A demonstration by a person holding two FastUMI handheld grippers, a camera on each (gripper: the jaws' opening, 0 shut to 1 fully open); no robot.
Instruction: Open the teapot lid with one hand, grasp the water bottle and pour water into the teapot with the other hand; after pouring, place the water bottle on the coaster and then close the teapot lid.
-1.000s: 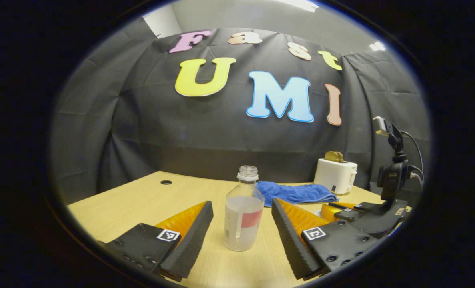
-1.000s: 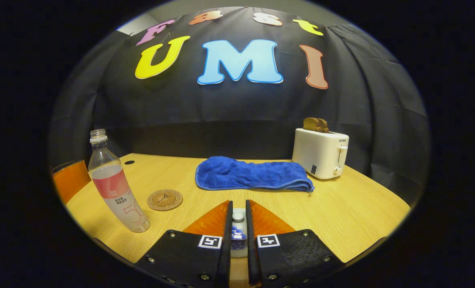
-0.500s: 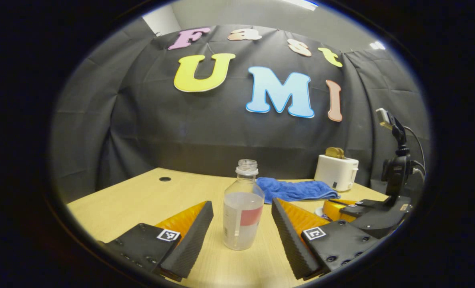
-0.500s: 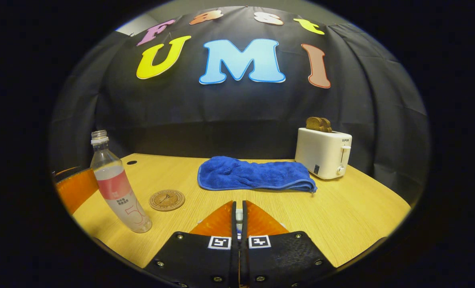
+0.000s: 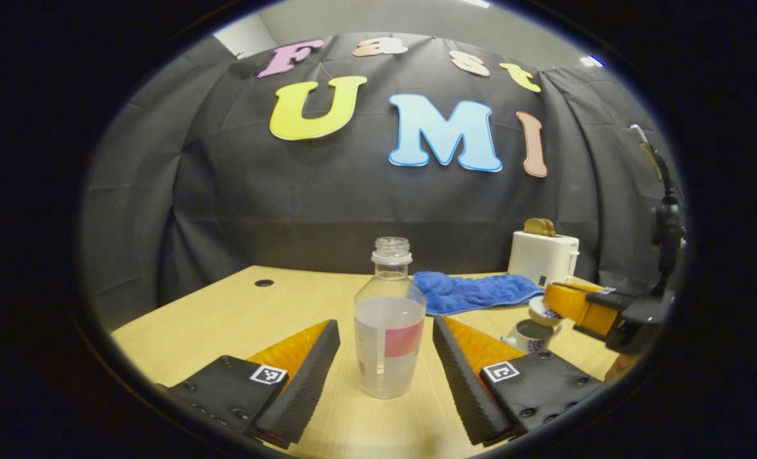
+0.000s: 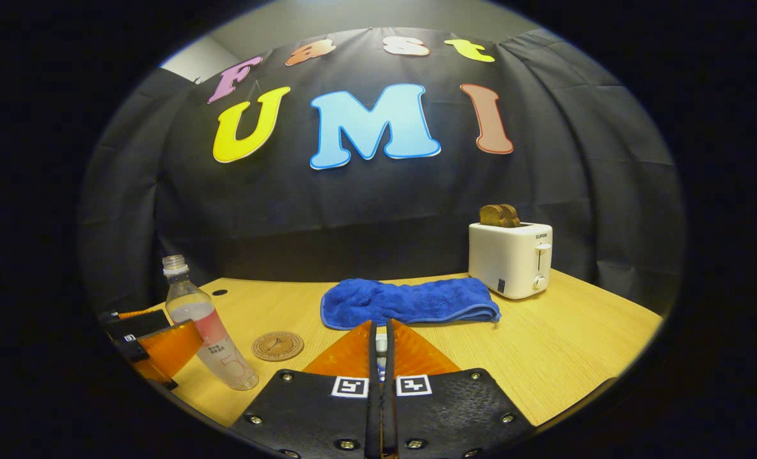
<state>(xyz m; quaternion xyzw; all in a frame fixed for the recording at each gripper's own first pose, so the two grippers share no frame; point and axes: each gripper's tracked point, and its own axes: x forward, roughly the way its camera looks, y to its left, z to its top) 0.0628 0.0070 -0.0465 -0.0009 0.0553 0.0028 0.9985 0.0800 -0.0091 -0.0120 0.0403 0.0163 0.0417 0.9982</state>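
Holding lid (image 5: 542,310) clamped above teapot (image 5: 531,335), right gripper (image 6: 381,344); left gripper (image 5: 384,347) wide open, straddling upright bottle (image 5: 389,331) on counter (image 5: 225,315), untouched; next, judged: close on bottle, lift, pour.

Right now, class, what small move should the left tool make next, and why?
Probably close the left tool on the water bottle. The uncapped bottle stands upright between its open fingers, untouched, while the right tool holds the lid lifted off the teapot, so pouring can follow.
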